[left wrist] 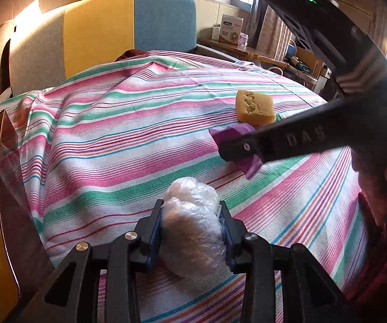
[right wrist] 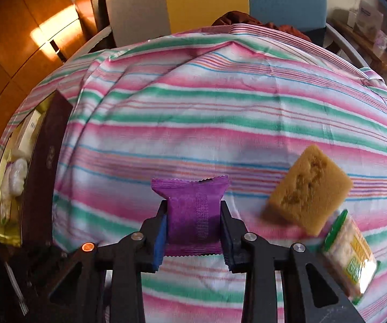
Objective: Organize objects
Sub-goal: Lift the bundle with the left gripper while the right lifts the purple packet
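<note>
— Closest to us, our left gripper (left wrist: pixel 192 231) pinches a clear plastic-wrapped bundle (left wrist: pixel 193 226) low over the striped cloth (left wrist: pixel 112 134); our right gripper (right wrist: pixel 193 231) is clamped on a purple sachet (right wrist: pixel 192 210).

— What could go wrong?

— We think the crinkly film could slide out of the left pads, since the bundle bulges past them. The sachet is soft too (its sides are squeezed in), so a quick swing might shake it loose.

— Anything in our way?

— A yellow sponge (right wrist: pixel 308 189) and a green-lidded jar (right wrist: pixel 351 253) lie just beside our right gripper, the jar blurred. At the left edge sits a dark box (right wrist: pixel 45 167), probably our destination; its raised wall could catch a low carry.
</note>
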Motion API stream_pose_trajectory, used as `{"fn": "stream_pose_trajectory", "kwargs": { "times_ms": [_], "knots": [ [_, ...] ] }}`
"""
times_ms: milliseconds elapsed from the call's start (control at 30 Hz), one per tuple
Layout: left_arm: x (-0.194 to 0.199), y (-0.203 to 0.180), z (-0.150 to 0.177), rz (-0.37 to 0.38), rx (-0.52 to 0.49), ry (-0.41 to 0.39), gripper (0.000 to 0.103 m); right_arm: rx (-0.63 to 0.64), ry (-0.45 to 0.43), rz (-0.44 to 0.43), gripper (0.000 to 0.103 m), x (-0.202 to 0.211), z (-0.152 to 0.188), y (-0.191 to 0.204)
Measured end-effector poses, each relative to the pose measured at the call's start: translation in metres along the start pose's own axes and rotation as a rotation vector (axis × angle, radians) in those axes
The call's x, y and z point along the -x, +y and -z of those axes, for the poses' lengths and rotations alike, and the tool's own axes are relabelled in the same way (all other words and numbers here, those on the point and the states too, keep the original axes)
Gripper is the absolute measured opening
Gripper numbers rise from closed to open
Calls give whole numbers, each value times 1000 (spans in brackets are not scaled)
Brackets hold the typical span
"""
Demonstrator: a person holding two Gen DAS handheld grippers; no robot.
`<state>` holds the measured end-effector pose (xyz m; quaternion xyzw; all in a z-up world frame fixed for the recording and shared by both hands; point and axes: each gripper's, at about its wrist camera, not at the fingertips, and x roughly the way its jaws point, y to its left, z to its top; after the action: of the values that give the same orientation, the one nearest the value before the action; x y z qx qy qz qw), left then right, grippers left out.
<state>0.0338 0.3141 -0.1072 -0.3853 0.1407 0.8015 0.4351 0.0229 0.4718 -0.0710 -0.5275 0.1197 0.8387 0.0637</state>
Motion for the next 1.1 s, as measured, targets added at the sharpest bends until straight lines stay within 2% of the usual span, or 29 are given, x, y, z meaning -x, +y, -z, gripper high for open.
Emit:
{"fn": "stream_pose_trajectory", "kwargs": {
  "times_ms": [67,167,1100],
  "knots": [
    [0,0,0,-7,-5,0,38,-1,7,5,34,-1,17,-2],
    [0,-1,0,-14,-9,1,38,-12,-2,4,34,-4,24,-5],
    [3,-4,1,-48,-33,5,36,-3,-13,0,37,-11,17,-6]
  ]
}}
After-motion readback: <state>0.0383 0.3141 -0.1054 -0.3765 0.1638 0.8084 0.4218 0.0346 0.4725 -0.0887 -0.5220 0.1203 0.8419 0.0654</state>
